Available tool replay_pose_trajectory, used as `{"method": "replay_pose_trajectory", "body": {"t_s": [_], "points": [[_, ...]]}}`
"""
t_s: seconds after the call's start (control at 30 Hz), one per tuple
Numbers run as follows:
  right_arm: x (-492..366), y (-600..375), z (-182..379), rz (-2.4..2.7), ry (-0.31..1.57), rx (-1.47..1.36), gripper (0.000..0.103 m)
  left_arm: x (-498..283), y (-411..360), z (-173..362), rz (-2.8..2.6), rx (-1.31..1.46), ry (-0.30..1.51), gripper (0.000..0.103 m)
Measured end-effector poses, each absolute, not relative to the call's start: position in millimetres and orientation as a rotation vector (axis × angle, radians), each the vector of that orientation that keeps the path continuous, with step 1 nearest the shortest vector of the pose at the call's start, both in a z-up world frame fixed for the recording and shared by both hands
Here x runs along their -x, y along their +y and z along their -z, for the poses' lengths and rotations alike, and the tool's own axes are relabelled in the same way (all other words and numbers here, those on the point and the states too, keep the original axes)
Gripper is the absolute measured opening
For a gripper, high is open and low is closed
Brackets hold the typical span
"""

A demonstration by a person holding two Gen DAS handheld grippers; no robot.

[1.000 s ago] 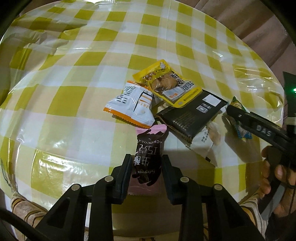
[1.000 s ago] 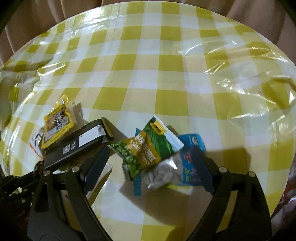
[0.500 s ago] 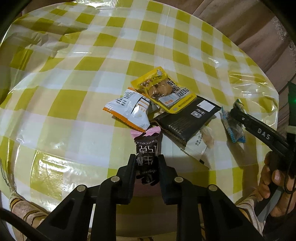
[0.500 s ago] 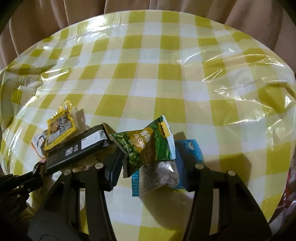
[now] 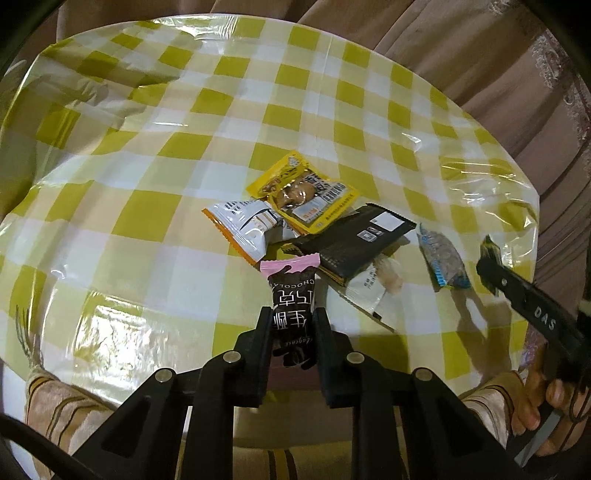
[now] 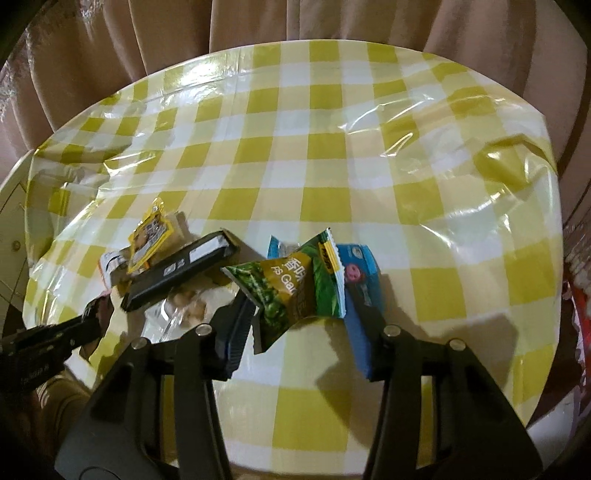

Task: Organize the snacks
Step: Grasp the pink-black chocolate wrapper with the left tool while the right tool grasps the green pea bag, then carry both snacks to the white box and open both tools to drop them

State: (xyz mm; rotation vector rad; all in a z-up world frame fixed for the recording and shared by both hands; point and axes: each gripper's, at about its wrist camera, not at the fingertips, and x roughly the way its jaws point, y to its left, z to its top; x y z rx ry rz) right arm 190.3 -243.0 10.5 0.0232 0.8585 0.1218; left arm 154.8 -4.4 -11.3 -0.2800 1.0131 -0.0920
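Note:
My left gripper is shut on a pink and brown chocolate packet, which it holds upright just above the table's near edge. In the right wrist view a green pea packet sits crumpled between the fingers of my right gripper. The jaws are closing on it, both pads press its edges, and it is raised off the table. A blue packet lies flat right behind it. The right gripper also shows at the right edge of the left wrist view, held by a hand.
A pile lies mid-table on the yellow-checked cloth: a yellow packet, a white and orange packet, a black packet and a clear-and-white packet. The blue packet lies to their right. Curtains hang behind.
The left jaws closed on the chocolate packet and drew it up and back from the pile. The right jaws narrowed onto the green pea packet and raised it off the blue one.

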Motion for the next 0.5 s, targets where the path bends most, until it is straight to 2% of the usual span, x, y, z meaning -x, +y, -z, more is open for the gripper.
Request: {"method": "replay_pose_trajectory", "body": {"t_s": [0.5], "points": [[-122,-287,-21,-0.105,0.855,-0.087,0.050,-126,-57,-14,0.204,0.247,0.984,0.022]]}}
